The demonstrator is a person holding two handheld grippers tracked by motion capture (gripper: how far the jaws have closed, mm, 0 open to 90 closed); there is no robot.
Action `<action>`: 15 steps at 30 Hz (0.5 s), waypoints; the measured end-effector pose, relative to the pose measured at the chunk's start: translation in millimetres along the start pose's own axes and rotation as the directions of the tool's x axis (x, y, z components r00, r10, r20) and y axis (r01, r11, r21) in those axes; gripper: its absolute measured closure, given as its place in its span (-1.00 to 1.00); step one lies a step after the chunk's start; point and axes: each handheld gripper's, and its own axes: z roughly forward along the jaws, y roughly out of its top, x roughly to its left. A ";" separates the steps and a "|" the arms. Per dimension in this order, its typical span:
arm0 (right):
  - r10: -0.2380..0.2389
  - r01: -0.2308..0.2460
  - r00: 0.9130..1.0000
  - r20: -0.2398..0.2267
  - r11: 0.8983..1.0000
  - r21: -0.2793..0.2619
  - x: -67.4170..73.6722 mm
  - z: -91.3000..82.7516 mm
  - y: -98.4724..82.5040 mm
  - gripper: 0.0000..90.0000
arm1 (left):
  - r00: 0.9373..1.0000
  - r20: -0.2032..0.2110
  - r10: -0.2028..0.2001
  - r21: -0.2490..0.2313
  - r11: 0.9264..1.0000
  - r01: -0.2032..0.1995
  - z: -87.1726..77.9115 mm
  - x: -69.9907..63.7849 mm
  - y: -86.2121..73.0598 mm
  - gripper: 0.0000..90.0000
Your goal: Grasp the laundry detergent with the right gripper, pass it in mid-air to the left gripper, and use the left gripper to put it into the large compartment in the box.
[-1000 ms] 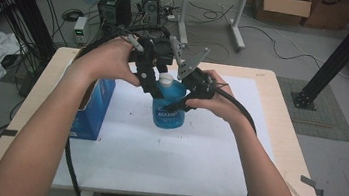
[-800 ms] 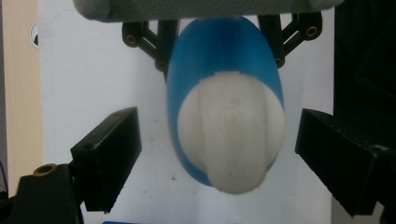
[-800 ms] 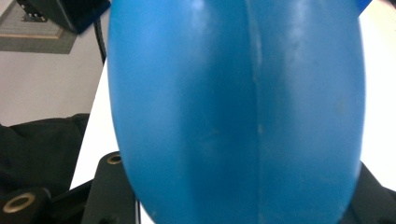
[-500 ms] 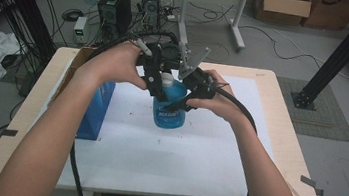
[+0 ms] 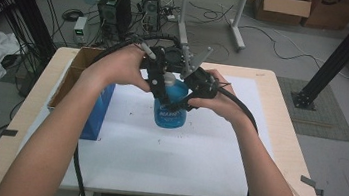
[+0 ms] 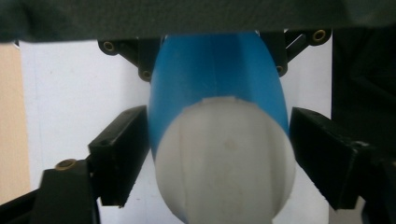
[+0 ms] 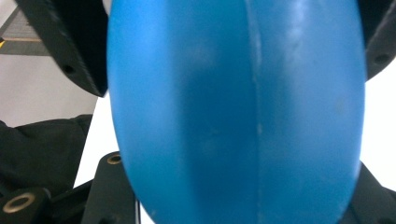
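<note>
Blue bottle (image 5: pixel 170 108) is standing upright on the white sheet (image 5: pixel 164 162) that is covering the table (image 5: pixel 281 116), near the middle — both grippers are meeting on it from above.

Right gripper (image 5: pixel 194 91) is coming in from the right side and is clamping the bottle's blue body; in the right gripper view the bottle (image 7: pixel 233 112) is sitting tight between the black jaws, with a moulded seam running down its face. The right hand (image 5: pixel 218 96) is wrapping the gripper's body, its cable trailing back along the forearm.

Left gripper (image 5: pixel 160 81) is reaching over the top from the left, at the white cap (image 5: pixel 168 79). In the left gripper view the cap (image 6: pixel 224 163) is sitting between the two pads (image 6: pixel 119 158), the blue shoulder (image 6: pixel 215 70) beyond it. Jaws have just been closing around the cap; the left-hand pad is looking right at the bottle's edge, the other is showing a thin sliver of gap — I cannot tell that they are pressing yet. The left hand (image 5: pixel 118 66) is holding this gripper from above.

A cardboard box (image 5: pixel 71 78) with a blue side (image 5: pixel 97 114) is standing at the table's left edge, just beside the left forearm and apart from the bottle.
</note>
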 end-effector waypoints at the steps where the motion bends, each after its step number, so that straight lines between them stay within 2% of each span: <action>1: 0.000 0.000 1.000 -0.001 1.000 0.000 0.0 0.1 -0.1 0.00 | 1.000 0.002 -0.002 0.002 1.000 0.002 0.2 -0.1 0.4 -0.42; 6: -0.002 0.002 1.000 -0.004 1.000 0.004 -0.4 1.1 -0.7 0.00 | 1.000 0.001 -0.011 0.008 1.000 0.011 1.1 -0.7 0.6 -0.40; 15: 0.003 -0.003 1.000 -0.001 1.000 0.000 0.4 0.6 -0.2 0.00 | 1.000 -0.003 -0.003 0.016 1.000 0.003 1.0 -1.1 1.2 -0.34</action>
